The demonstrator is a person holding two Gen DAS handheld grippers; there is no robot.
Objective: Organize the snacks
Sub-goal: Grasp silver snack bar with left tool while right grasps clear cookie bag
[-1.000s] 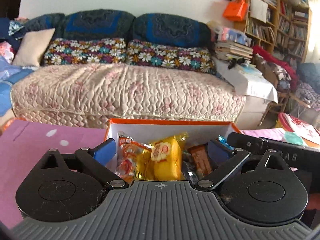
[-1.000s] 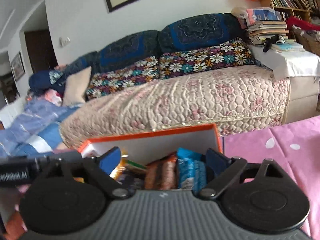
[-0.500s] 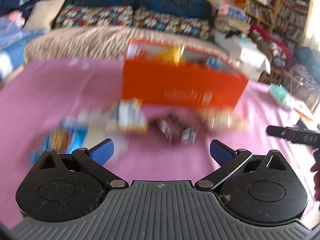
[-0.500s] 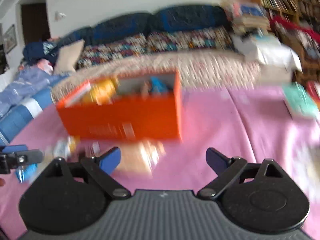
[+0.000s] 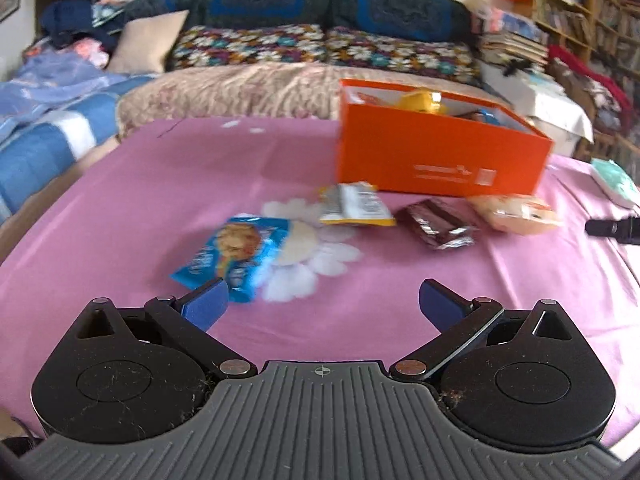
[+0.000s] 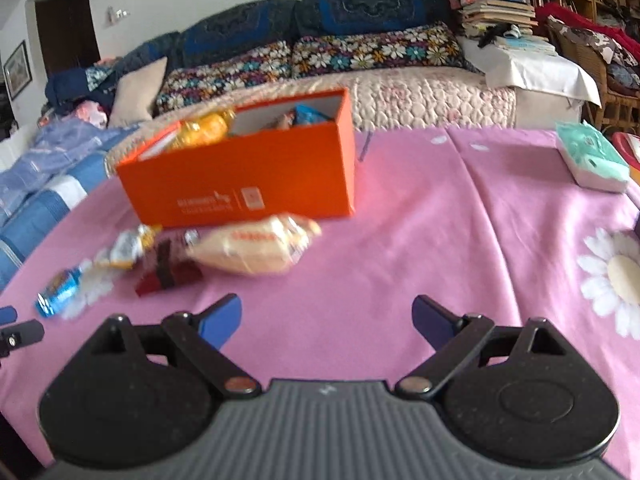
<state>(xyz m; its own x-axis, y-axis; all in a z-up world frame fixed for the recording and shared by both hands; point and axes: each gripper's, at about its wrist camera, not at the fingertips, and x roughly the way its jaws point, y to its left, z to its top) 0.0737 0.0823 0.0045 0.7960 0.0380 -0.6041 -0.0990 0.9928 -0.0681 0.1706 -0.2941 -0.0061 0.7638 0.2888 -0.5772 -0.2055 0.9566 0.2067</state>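
Observation:
An open orange box (image 5: 436, 156) with snacks inside stands on the pink tablecloth (image 5: 160, 200); it also shows in the right wrist view (image 6: 248, 188). In front of it lie a blue cookie packet (image 5: 236, 252), a yellow-white packet (image 5: 354, 208), a dark brown bar (image 5: 438, 226) and a pale bread packet (image 5: 516, 212). The right wrist view shows the bread packet (image 6: 256, 248), the brown bar (image 6: 168, 272) and the blue packet (image 6: 60, 292). My left gripper (image 5: 323, 300) is open and empty, near the blue packet. My right gripper (image 6: 326, 320) is open and empty, short of the bread packet.
A sofa (image 5: 280, 72) with floral cushions runs behind the table. A teal tissue pack (image 6: 592, 160) lies at the table's right edge. Bookshelves (image 5: 592, 20) and piled books stand at the right. The other gripper's tip (image 5: 612, 228) shows at the right.
Both grippers have pulled back from over the orange box to low above the table in front of it. The loose snacks have come into view. Both stay open.

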